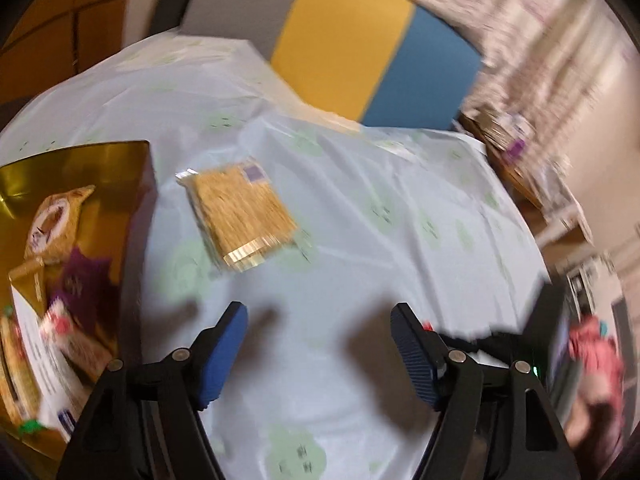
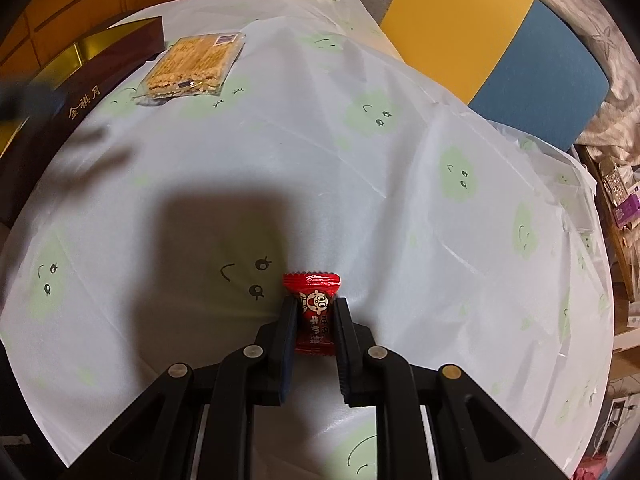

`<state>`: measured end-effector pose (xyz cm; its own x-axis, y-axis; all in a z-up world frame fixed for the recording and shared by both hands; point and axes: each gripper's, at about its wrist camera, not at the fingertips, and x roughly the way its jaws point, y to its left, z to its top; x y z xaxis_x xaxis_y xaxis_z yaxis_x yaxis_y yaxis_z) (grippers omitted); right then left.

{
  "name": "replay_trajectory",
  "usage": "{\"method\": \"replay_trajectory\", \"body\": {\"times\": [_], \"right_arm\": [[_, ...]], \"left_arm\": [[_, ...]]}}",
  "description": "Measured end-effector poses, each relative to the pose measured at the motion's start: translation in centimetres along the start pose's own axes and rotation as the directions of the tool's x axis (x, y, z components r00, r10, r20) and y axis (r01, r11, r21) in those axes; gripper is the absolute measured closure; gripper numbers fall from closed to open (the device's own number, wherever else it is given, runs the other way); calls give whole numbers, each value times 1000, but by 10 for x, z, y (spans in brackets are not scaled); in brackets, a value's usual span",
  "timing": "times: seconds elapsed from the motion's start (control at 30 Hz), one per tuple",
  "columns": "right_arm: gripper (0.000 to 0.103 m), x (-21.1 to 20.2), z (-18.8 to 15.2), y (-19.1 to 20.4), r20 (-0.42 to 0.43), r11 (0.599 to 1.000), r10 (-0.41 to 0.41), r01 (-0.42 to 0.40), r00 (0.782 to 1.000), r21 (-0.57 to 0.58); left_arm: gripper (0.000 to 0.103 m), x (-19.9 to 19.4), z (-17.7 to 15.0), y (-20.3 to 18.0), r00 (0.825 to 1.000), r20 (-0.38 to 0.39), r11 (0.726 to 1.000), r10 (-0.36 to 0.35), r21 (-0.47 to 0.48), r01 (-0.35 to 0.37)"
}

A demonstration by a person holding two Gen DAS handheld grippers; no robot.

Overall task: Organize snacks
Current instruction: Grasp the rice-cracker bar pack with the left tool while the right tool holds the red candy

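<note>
While the right claw (image 2: 316, 320) is clamped on the small red candy (image 2: 313, 312), pinching the wrapper about its middle with one crimped end poking out past the tips, the candy sits low over the bench (image 2: 400, 160), which wears a pale cloth printed with green faces. The left claw (image 1: 320, 344) stands apart with nothing between its blue pads (image 1: 224, 356), above bare cloth. Ahead of it lies the clear packet of golden crackers (image 1: 240, 216), flat on the cloth and just beside the open gift box (image 1: 80, 184) with its gold lining and snacks already inside; in the right wrist view the box shows a dark side with gold lettering.

The step in hand looks like carrying the candy to the box. To do it well, keep the squeeze steady, since the wrapper is slick and thin; lift clear of the cloth so it does not drag a fold along; travel over the cracker packet, not through it; release only once the candy is low inside the gold lining. The left claw would best stay out of that path
</note>
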<state>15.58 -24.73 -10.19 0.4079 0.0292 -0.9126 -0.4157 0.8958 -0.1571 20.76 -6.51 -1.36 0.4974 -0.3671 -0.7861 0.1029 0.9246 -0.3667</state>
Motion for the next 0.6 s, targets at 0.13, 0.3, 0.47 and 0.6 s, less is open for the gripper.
{"method": "replay_trajectory", "body": {"times": [0.13,0.3,0.47,0.6], "right_arm": [[86,-1,1,2,-2,1000,-6,6,1000,-12],[86,-2,2,3,-6,1000,-10,10,1000,-24],[86,-2,2,7,-9,999,-23,23,1000,-41],[86,-1,2,10,-11,998,-32,31,999,-50]], "left_arm": [[13,19,36,9,998,-31,996,60,-61,-62],[11,46,64,19,989,-84,987,118,-99,-126],[11,70,76,27,977,-132,974,165,-132,-183],[10,85,81,26,965,-146,966,219,-108,-235]]}}
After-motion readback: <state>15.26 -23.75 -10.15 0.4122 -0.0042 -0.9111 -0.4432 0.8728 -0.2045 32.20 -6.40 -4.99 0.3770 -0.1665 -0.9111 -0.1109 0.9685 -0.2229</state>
